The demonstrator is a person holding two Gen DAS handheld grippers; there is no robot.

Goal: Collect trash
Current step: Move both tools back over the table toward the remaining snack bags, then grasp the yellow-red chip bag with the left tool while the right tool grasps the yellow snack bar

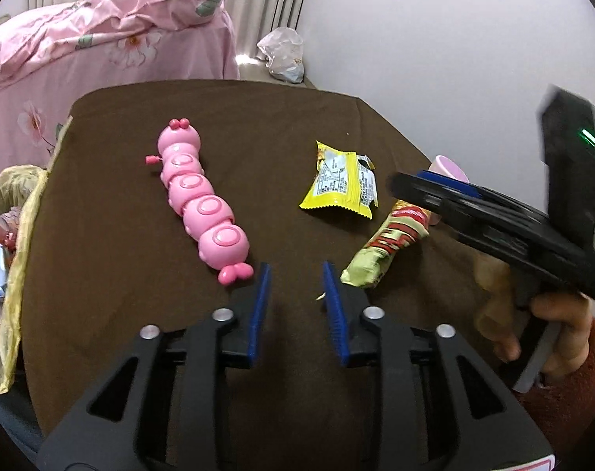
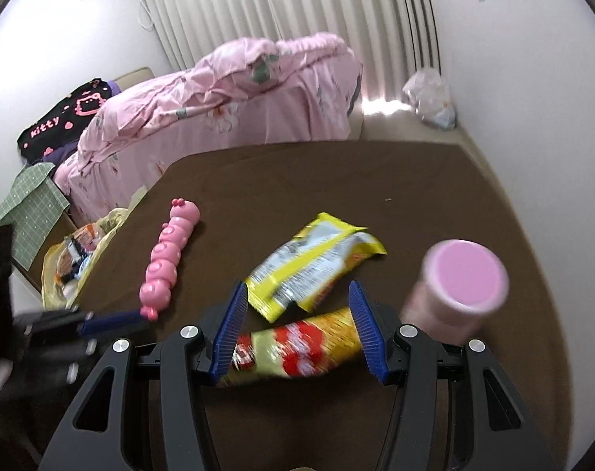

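**Light wrappers wait on the brown cloth**

Our right gripper (image 2: 295,327) stands wide apart around the red-and-yellow wrapper (image 2: 293,347), not yet pressing it. Our left gripper (image 1: 297,306) is apart and empty. The yellow wrapper (image 2: 309,263) lies just behind. Both look thin, light and crinkly, so we judge a pinch across the middle is best. The brown tablecloth (image 2: 415,196) is soft; a bed with a pink quilt (image 2: 234,106) is behind.
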